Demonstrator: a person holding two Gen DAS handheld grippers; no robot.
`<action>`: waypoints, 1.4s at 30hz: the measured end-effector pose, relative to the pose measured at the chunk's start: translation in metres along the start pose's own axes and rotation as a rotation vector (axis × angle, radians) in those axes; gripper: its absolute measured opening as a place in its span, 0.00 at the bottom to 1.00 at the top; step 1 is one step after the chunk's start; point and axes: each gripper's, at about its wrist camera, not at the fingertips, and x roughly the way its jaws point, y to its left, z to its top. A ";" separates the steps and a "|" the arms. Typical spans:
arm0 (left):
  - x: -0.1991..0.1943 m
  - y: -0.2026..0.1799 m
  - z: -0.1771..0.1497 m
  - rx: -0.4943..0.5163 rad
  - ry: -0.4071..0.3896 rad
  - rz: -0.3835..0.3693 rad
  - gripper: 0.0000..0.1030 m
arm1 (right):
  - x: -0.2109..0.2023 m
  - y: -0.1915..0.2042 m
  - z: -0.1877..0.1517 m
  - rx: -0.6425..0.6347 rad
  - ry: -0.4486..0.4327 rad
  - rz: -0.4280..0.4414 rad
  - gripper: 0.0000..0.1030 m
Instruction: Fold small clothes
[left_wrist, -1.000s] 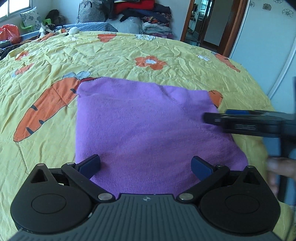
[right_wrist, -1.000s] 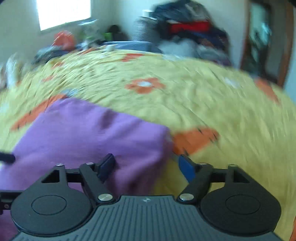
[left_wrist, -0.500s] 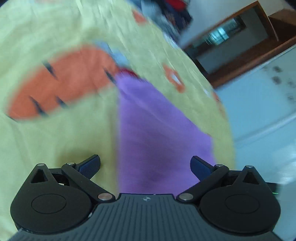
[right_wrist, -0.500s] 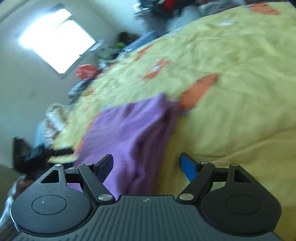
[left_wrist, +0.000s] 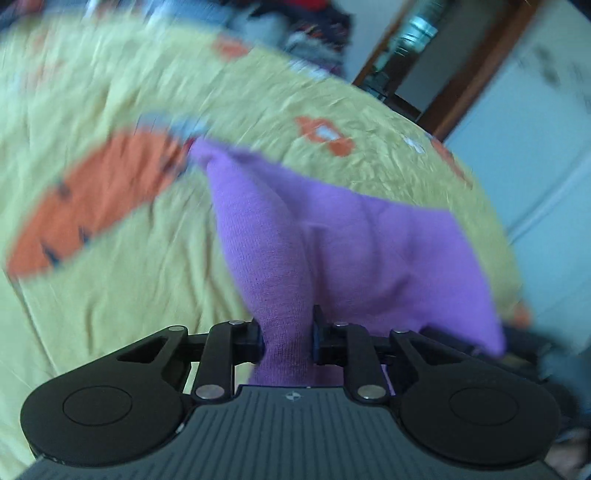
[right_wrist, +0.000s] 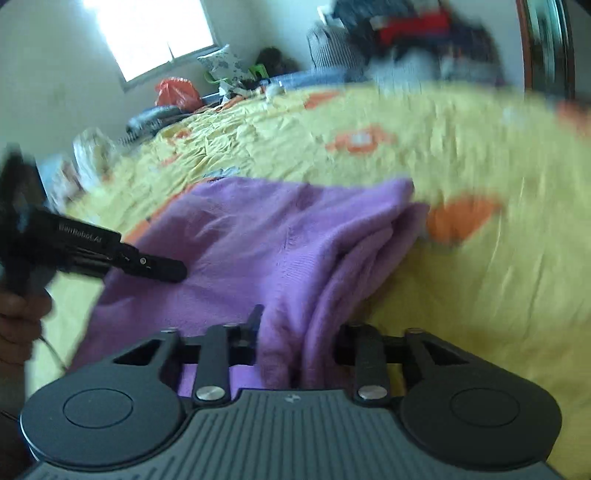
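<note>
The purple garment (left_wrist: 369, 258) lies in the middle of both views, spread on the bed (left_wrist: 110, 280) over a yellow cover printed with orange carrots. A soft, light knit is suggested by the way it sags and bunches; it will likely drape and stretch instead of holding a shape, and thin edges may slip out if only a little cloth is caught.

The left gripper (left_wrist: 287, 332) is seen at the lower centre of the left wrist view, its jaws drawn nearly together on a gathered ridge of the purple cloth, which rises from the bed to the jaws. The right gripper (right_wrist: 295, 334) sits at the lower centre of the right wrist view, its jaws drawn in around a thicker bunch of several layers at the garment's right edge, so a slightly wider gap is kept. Both holds are taken at the near edge, apparently at or close to the two near corners; corners and hems are judged the best places to grip, since a doubled edge gives more to bite on.

In the left middle of the right wrist view the left gripper (right_wrist: 147, 264) is seen from the side over the garment, with the hand (right_wrist: 18, 317) that carries it at the left border.

At the top of both frames, well apart from the garment, a pile of clothes (right_wrist: 413, 33) is seen, and a window (right_wrist: 155, 33) and a red bag (right_wrist: 177, 92) at the upper left. A door frame (left_wrist: 461, 74) appears at the upper right of the left wrist view. Nothing rests on the garment, and the far half of the bed cover is seen bare for a fold.
</note>
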 end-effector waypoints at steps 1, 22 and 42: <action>-0.006 -0.011 0.001 0.038 -0.033 0.006 0.20 | -0.006 0.007 0.002 -0.019 -0.024 -0.014 0.22; 0.009 -0.021 0.025 -0.016 0.126 -0.114 0.71 | -0.089 -0.123 0.011 0.283 -0.198 -0.267 0.86; 0.013 -0.030 -0.019 0.082 0.146 -0.203 0.12 | -0.069 -0.073 -0.046 0.351 -0.074 -0.182 0.11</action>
